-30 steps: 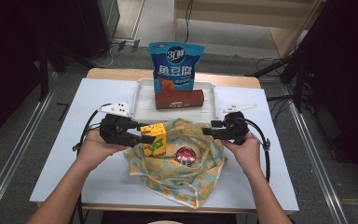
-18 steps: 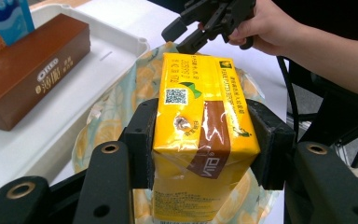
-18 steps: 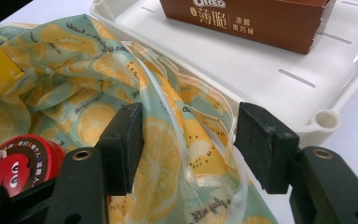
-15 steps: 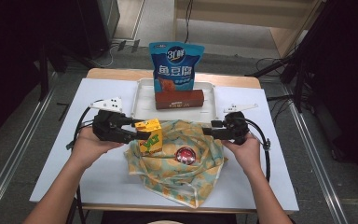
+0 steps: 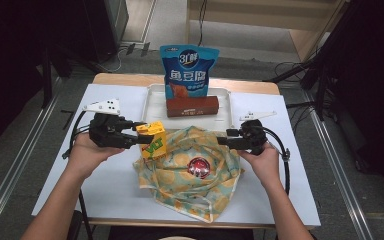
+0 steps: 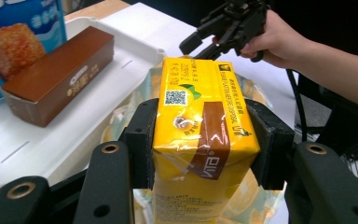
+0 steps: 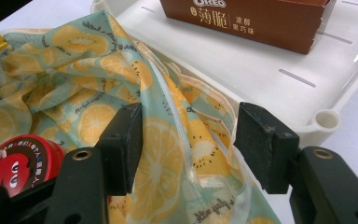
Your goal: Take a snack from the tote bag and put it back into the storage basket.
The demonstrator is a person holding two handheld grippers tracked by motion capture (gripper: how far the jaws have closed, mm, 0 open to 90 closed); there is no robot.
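Your table [image 5: 55, 170] has a white top with a wooden edge at the far side. On it you have a white tray [image 5: 155, 102] at the back and, touching its near rim, a crumpled fruit-print cloth [image 5: 180, 185] reaching to the near edge.

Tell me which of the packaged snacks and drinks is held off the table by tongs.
The yellow rectangular drink carton, clamped between the left tongs. The brown biscuit box and blue snack pouch sit in the white tray.

Blue snack bag [image 5: 189, 70] upright behind brown biscuit box [image 5: 192, 106], both in white tray [image 5: 156, 102].
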